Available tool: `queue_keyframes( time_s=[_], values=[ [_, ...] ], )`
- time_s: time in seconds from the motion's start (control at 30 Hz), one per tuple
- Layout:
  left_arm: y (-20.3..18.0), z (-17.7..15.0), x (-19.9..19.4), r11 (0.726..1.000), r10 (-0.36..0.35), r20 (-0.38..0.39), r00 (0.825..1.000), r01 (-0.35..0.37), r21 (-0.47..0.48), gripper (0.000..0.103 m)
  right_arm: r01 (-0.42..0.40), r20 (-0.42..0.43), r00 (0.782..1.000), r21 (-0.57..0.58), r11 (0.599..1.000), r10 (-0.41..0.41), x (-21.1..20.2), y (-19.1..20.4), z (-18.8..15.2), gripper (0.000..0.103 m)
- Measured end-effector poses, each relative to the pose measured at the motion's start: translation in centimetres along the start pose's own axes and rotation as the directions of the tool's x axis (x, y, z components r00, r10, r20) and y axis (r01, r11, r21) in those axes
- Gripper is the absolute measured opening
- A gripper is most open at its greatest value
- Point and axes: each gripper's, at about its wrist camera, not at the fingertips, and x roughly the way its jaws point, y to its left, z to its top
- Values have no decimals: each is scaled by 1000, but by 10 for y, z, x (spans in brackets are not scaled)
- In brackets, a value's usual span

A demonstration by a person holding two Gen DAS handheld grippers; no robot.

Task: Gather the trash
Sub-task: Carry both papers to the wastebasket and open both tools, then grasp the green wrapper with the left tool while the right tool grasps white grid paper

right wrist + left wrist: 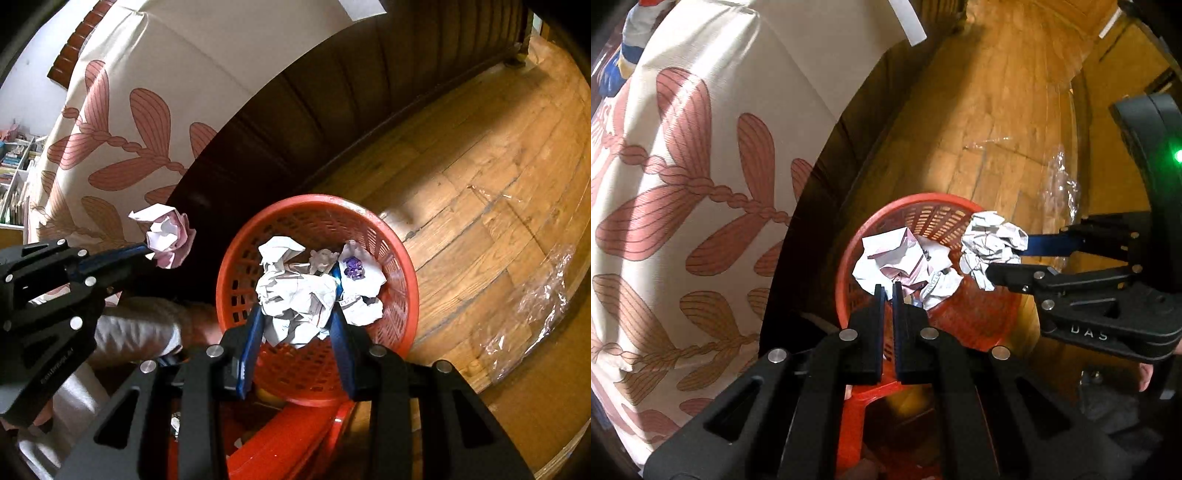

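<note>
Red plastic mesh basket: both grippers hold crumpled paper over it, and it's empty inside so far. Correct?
Not empty. The right wrist view shows crumpled paper with a purple mark already lying inside the red plastic mesh basket. The rest holds: the left gripper grips a pinkish crumpled paper ball and the right gripper grips a white crumpled paper ball.

Basket (400, 266) mouth open above; bed (122, 122) crowds left; floor (480, 177) right free.
</note>
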Motion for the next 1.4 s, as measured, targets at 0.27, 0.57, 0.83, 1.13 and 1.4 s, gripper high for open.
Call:
queue_keyframes(
  time_s=[0.27,0.57,0.83,1.13,1.4],
  values=[
    [-1,0,1,1000,2,-10,1000,-2,7,4,15,5,1000,-1,1000,-15,1,9,5,39],
    [4,0,-2,1000,2,10,1000,-2,-16,6,47,4,999,-22,999,-47,-1,12,8,56],
    [26,3,-20,994,-18,55,998,24,-108,73,154,58,987,-50,987,-151,-29,5,20,71],
    [56,-3,-70,978,26,193,981,15,-206,73,159,225,966,-134,978,-126,-99,39,55,78],
    [165,-40,-143,875,133,410,902,88,-477,79,97,329,944,-359,928,29,-132,149,118,86]
  ],
)
